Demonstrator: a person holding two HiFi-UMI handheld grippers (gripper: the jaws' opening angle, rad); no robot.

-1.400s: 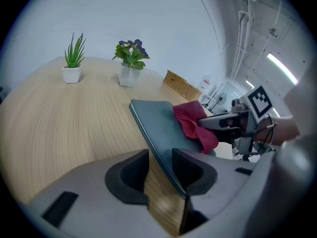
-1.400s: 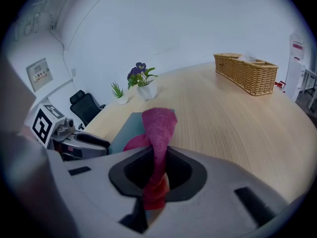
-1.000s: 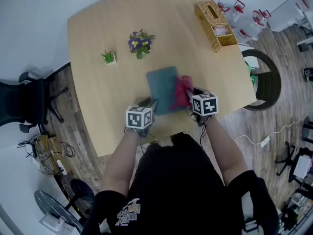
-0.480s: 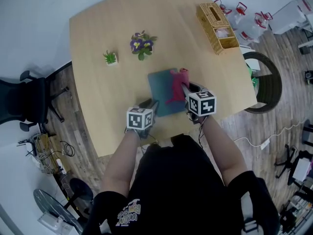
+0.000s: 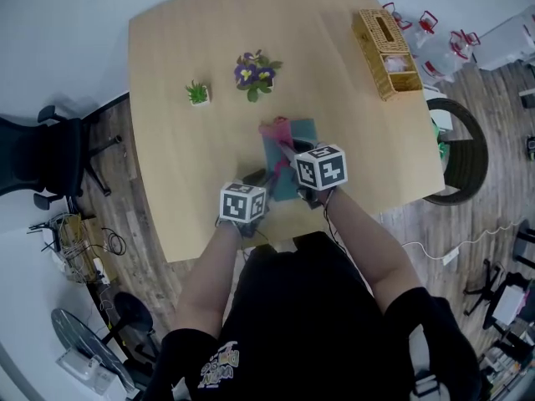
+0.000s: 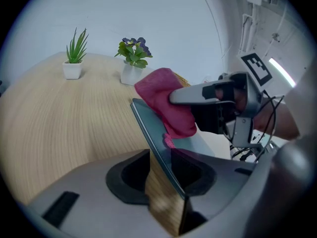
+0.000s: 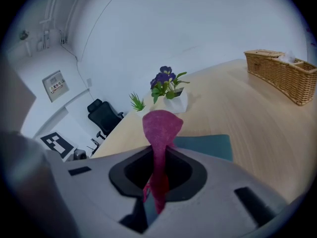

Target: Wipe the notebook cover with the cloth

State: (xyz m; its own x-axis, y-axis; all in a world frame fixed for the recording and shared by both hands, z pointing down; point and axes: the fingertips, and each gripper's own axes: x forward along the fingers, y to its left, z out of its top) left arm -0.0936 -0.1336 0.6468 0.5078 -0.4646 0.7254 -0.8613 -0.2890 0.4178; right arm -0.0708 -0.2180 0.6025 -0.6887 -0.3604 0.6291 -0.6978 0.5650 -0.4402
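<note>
A teal notebook lies near the front of the wooden table. Its near corner sits between the jaws of my left gripper, which are closing on it; in the left gripper view the notebook stands tilted on edge between them. My right gripper is shut on a magenta cloth, which rests on the cover's far left part. In the right gripper view the cloth rises pinched from the jaws above the notebook. The cloth covers part of the cover.
A purple flower pot and a small green plant stand beyond the notebook. A wicker basket sits at the table's far right edge. A black office chair is on the left, a round dark chair on the right.
My right gripper has swept the cloth leftward across the notebook cover, from its right side to its left. The left gripper stays at the near corner.
</note>
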